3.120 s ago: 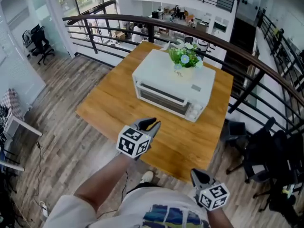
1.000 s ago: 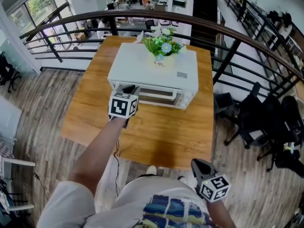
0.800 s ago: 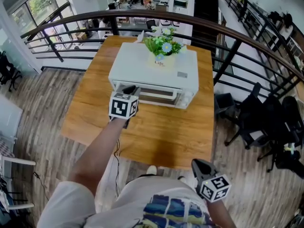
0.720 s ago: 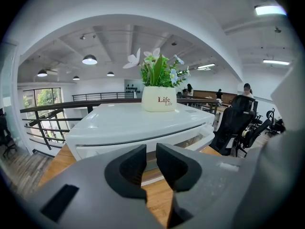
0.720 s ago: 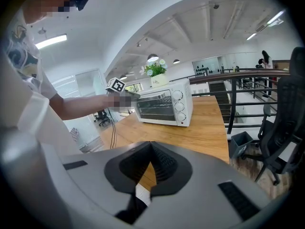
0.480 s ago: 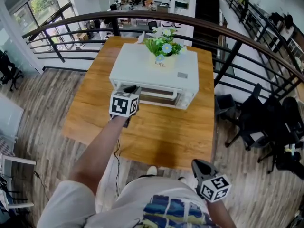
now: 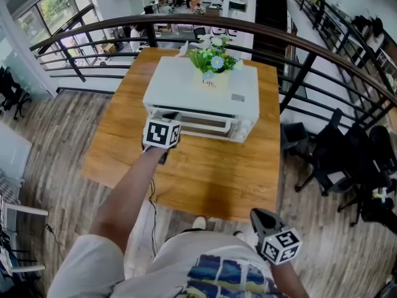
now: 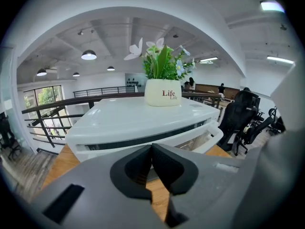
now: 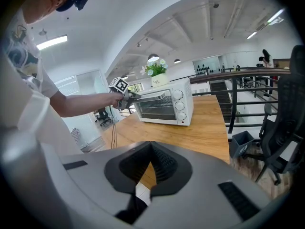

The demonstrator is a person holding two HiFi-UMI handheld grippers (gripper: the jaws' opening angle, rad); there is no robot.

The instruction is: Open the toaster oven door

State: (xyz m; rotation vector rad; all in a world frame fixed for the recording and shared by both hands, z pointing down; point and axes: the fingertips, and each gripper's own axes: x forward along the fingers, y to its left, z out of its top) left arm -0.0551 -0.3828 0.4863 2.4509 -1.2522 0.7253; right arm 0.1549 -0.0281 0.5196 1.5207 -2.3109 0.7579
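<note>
Jaws together, empty, on left gripper [image 7: 165, 119] mid-frame by toaster oven door [image 7: 201, 126]; staged for the handle [image 8: 217, 133], I reckon. Right gripper [image 7: 257, 217] idle lower right, closed.

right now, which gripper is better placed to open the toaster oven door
Left: the left gripper is right by the toaster oven's door handle; the right gripper hangs back by the person's torso.
</note>
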